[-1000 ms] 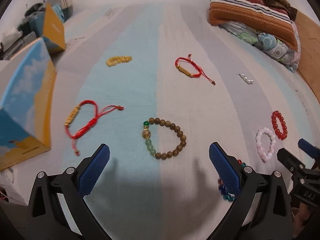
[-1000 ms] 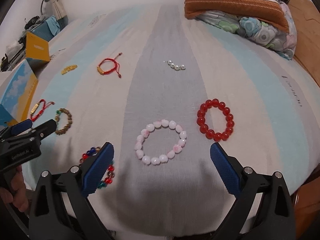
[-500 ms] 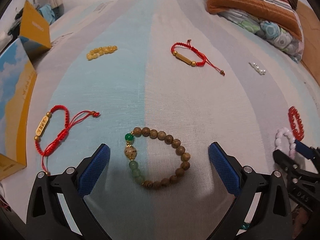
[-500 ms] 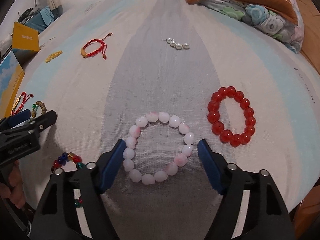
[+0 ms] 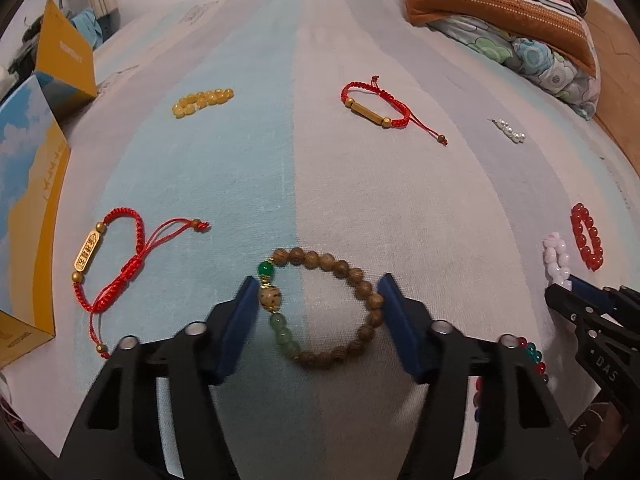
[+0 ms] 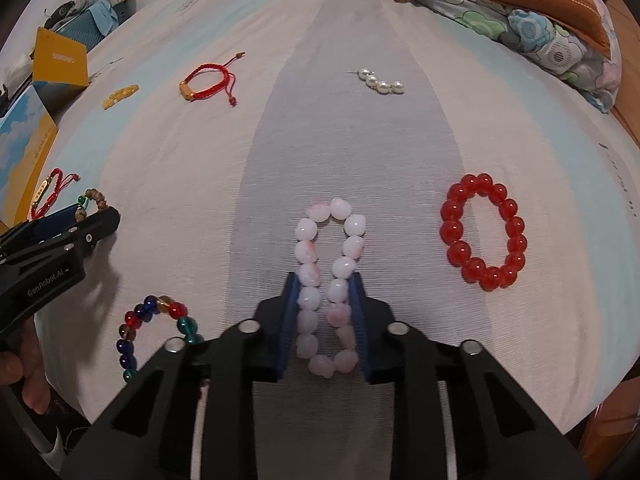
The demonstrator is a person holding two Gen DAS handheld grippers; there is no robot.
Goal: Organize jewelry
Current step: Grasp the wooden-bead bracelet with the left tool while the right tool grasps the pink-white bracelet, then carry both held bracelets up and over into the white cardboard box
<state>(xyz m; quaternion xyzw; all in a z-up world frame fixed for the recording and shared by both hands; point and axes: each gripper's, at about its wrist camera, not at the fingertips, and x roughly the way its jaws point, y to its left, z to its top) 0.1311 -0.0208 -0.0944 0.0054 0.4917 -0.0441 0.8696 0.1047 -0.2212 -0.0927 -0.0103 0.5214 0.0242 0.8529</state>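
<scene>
On the bed, the left hand-held gripper stands half spread around the wooden bracelet, pads at its flanks, while the right hand-held gripper pinches the pink bracelet into a narrow loop. To finish well, I judge the left should close squarely on both sides so the beads do not roll out, and the right should lift straight up without dragging. Against a second ago, both pairs of jaws have just been closing from wide, both sit lower and nearer their bracelets, and the pink ring, round then, is now squeezed flat.
</scene>
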